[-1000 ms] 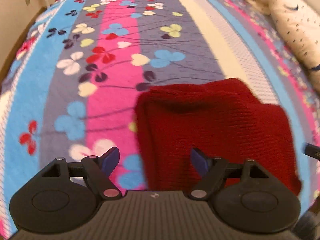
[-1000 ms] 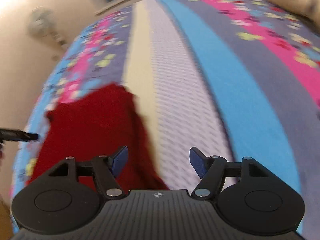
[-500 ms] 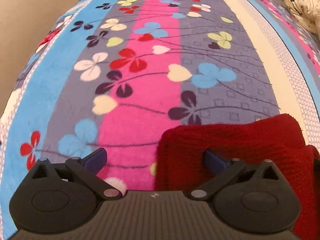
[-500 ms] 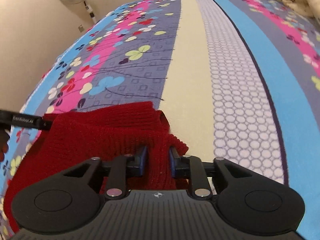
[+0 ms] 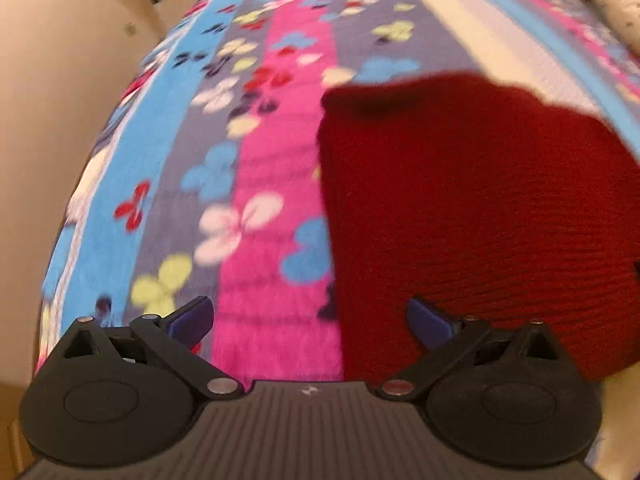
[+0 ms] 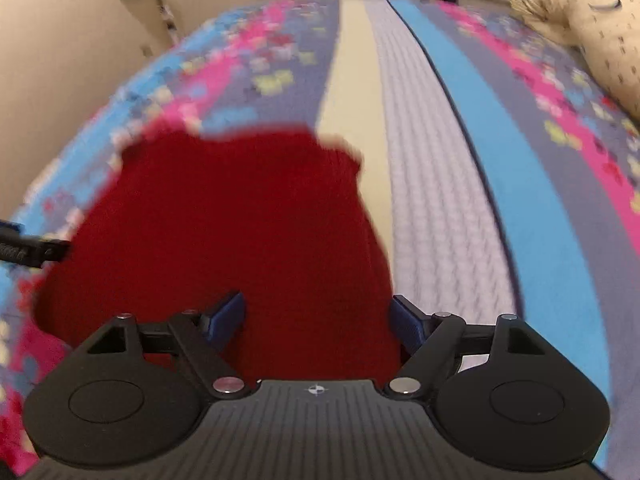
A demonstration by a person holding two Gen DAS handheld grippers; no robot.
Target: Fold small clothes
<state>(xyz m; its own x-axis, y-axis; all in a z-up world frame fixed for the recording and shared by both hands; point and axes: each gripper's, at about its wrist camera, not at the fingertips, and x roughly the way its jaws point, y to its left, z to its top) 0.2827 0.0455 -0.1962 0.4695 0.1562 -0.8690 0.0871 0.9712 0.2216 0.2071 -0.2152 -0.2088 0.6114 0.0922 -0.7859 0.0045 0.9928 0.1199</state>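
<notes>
Right wrist: red knit (image 6: 240,220) on bedspread (image 6: 440,200).

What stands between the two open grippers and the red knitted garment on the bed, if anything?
Nothing visible does. The red garment lies on the striped blanket directly ahead of the right gripper, whose jaws have just opened with nothing gripped. The left gripper is open at its left edge. The cream pillow lies far off.
</notes>
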